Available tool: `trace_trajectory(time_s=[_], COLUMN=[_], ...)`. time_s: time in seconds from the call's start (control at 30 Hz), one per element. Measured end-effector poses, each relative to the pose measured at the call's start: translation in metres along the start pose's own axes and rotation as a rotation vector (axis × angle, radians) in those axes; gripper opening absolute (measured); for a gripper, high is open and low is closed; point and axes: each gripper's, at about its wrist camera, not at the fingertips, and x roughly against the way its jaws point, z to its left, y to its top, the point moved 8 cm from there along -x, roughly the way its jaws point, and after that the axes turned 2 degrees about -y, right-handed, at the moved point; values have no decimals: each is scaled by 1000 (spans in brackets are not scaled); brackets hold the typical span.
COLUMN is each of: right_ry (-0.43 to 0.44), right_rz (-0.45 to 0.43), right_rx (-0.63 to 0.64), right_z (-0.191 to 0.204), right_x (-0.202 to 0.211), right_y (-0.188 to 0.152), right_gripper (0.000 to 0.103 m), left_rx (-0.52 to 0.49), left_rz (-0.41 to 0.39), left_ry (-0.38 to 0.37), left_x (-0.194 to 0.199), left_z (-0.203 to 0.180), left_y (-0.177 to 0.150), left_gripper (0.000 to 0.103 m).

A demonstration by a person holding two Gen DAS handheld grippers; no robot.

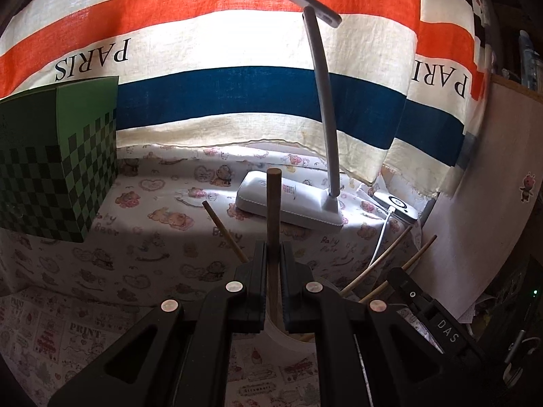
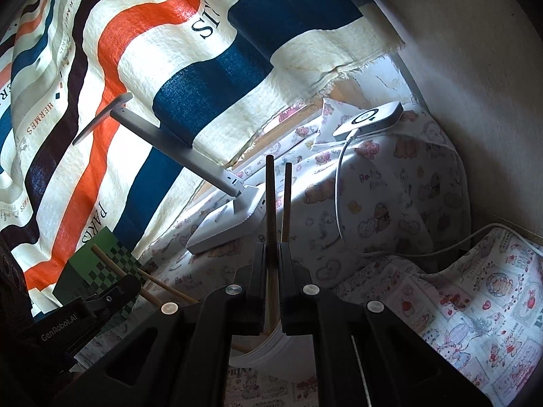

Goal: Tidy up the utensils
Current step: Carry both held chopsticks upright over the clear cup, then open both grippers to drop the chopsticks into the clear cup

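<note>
In the left wrist view the left tool (image 1: 273,261) sits at the bottom centre of the frame, its two black fingers pressed in on a dark wooden stick (image 1: 272,210) that stands upright between them and reaches up to mid-frame. Below the fingers the stick runs down into a white cup (image 1: 288,341), whose rim shows at the lower centre. A lighter chopstick (image 1: 224,230) leans out to the left of the tool, and more pale sticks (image 1: 390,254) slant up at the right of the frame. The right tool shows there as a black body at the lower right edge. Behind, on the surface (image 1: 135,237) covered in a cartoon-bear cloth, lies a white desk lamp (image 1: 292,203) with its curved neck rising toward the top of the frame, a green checkered box (image 1: 57,162) at the left, and a striped curtain (image 1: 237,34) across the top. In the right wrist view the right tool (image 2: 271,257), at the bottom centre, pinches a brown chopstick (image 2: 270,203); a second stick (image 2: 287,200) rises just to its right, and whether the fingers grip that one too cannot be told. The cup's white rim shows below the fingers. A white charger (image 2: 373,118) with its cable sits at the upper right.
</note>
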Motion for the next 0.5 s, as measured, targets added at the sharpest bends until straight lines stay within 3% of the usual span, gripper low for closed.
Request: trace_trajectory(time_s=[0.17, 0.3, 0.37, 0.43, 0.5], right_ry=[-17, -38, -40, -47, -41], right_rz=[4, 12, 29, 47, 61], right_rx=[-17, -24, -18, -15, -7], right_z=[-5, -7, -6, -5, -2], right_x=[-1, 2, 2, 3, 4], right_y=[-2, -2, -2, -2, -3], right_gripper=[7, 7, 12, 25, 37], left_rx=[30, -1, -36, -37, -11], left_rz=[19, -30, -59, -83, -99], left_ry=[-10, 24, 59, 64, 64], left_x=[-4, 12, 22, 32, 43], left_z=[9, 11, 13, 18, 27], left_y=[-2, 9, 14, 18, 21], left_gripper=[7, 9, 23, 49, 58])
